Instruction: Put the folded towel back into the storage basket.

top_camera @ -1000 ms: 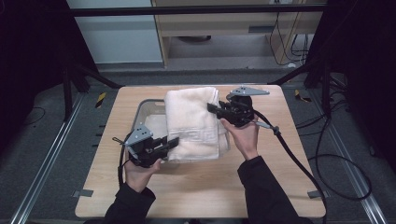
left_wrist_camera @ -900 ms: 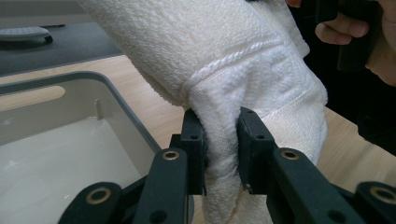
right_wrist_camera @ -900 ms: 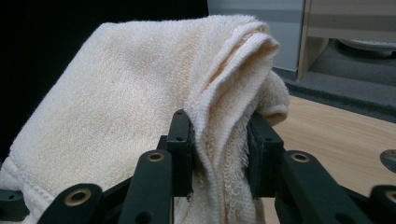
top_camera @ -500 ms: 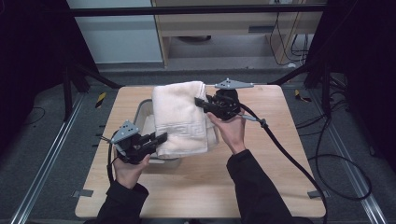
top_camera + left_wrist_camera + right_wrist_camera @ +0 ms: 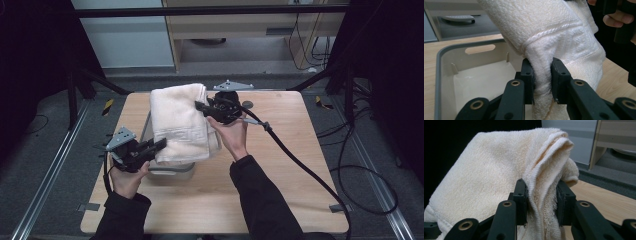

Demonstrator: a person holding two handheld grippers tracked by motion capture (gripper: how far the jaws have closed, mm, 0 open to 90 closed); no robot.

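Wooden table (image 5: 300,165): each hand-held gripper, left (image 5: 156,145) and right (image 5: 201,107), clamps the folded towel (image 5: 177,122) above a grey bin (image 5: 441,56).

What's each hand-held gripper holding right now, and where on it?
Both hold the folded towel: left hand-held gripper pinches its near banded edge, right hand-held gripper its far folded edge, above the bin.

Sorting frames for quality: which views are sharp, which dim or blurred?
High view: dim, dark surroundings, towel readable. Left gripper view: bright, towel weave crisp, bin slightly soft. Right gripper view: towel sharp, background cabinet soft, left side black.
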